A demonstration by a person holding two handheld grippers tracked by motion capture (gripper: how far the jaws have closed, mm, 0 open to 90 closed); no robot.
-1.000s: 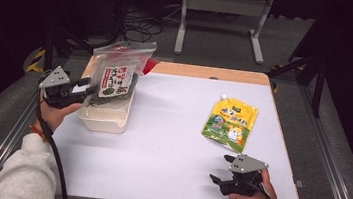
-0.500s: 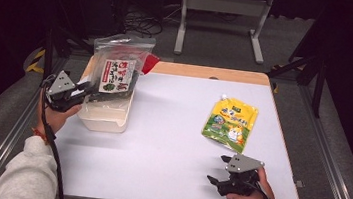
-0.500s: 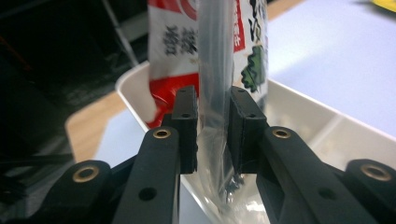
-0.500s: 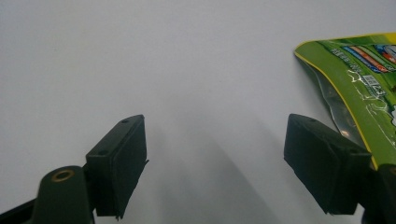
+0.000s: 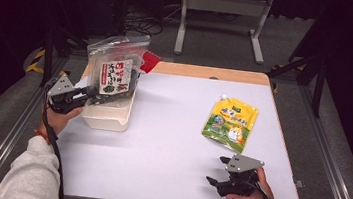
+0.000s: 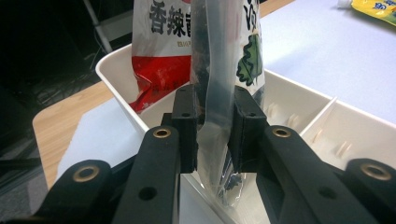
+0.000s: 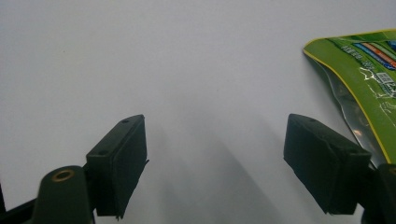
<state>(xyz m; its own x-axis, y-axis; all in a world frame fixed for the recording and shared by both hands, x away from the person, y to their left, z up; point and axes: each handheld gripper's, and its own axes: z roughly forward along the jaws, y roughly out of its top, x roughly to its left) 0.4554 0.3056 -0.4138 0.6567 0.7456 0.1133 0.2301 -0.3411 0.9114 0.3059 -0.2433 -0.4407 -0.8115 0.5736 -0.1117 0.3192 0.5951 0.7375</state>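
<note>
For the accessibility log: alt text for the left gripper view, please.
The left gripper pinches a clear plastic snack bag between its black fingers, above a white divided bin where a red-and-white snack packet stands.

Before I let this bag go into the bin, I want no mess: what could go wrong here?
The left gripper pinches just the thin edge of the clear seaweed bag, so it may slip out. The bag stands tall above the white bin and could tip over its rim. A red packet already crowds that compartment.
</note>
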